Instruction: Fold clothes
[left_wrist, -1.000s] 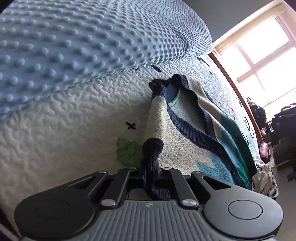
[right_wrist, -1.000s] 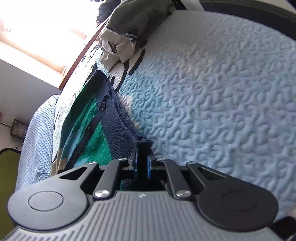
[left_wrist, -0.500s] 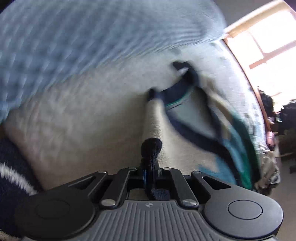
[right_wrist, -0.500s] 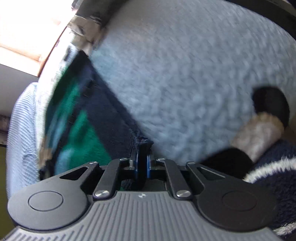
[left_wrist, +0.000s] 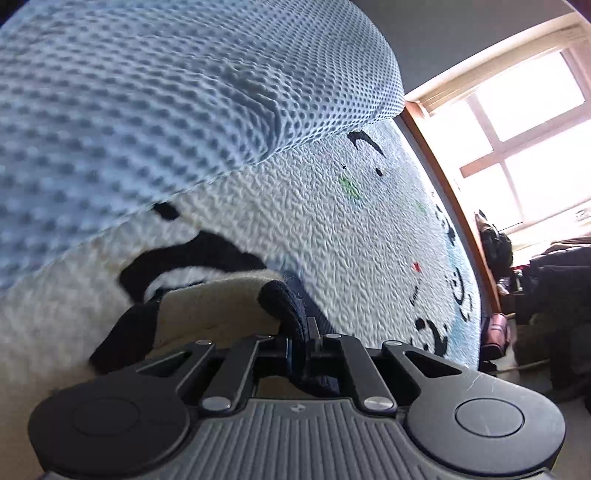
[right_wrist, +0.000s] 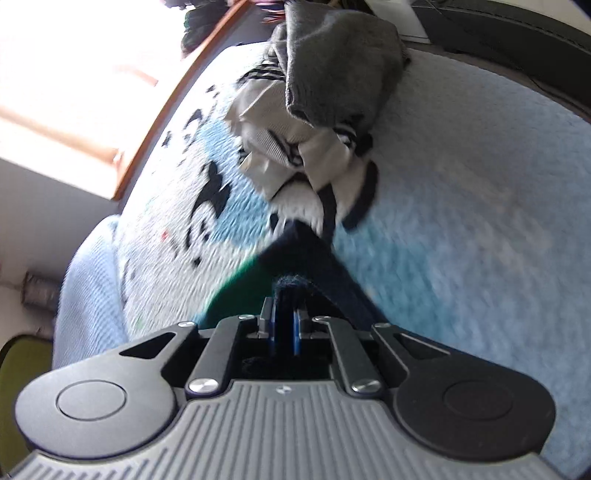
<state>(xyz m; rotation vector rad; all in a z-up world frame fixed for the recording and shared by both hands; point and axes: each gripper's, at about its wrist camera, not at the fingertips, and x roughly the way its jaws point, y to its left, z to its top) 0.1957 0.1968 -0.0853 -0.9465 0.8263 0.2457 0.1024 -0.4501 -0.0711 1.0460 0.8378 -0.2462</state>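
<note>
In the left wrist view, the left gripper (left_wrist: 298, 341) has its fingers (left_wrist: 313, 332) pressed together on a navy ribbed cuff of the knit cardigan (left_wrist: 218, 306). The pinched fold bulges up just above the fingertips, and the cream sleeve with its dark edging spreads away to the left, lying close in front of the gripper body. Beyond it stretches the bed's quilted coverlet (left_wrist: 332, 229), white with black, green and red printed marks. A light blue waffle-textured blanket (left_wrist: 166, 92) is heaped over the coverlet's upper left part. Further off run the wooden bed frame (left_wrist: 443, 192) and a bright window (left_wrist: 524, 122).

In the right wrist view, the right gripper (right_wrist: 283, 326) likewise has its fingers (right_wrist: 300, 325) closed on a navy edge of the same cardigan (right_wrist: 306, 251). The knit rises in a dark peak straight ahead of the fingertips, with a green patch just to its left. Around it lies the coverlet (right_wrist: 461, 184), pale blue here. Past the peak, near the far edge of the bed, sits a pile of clothes (right_wrist: 325, 110): a grey garment on top of cream, black-striped fabric.
</note>
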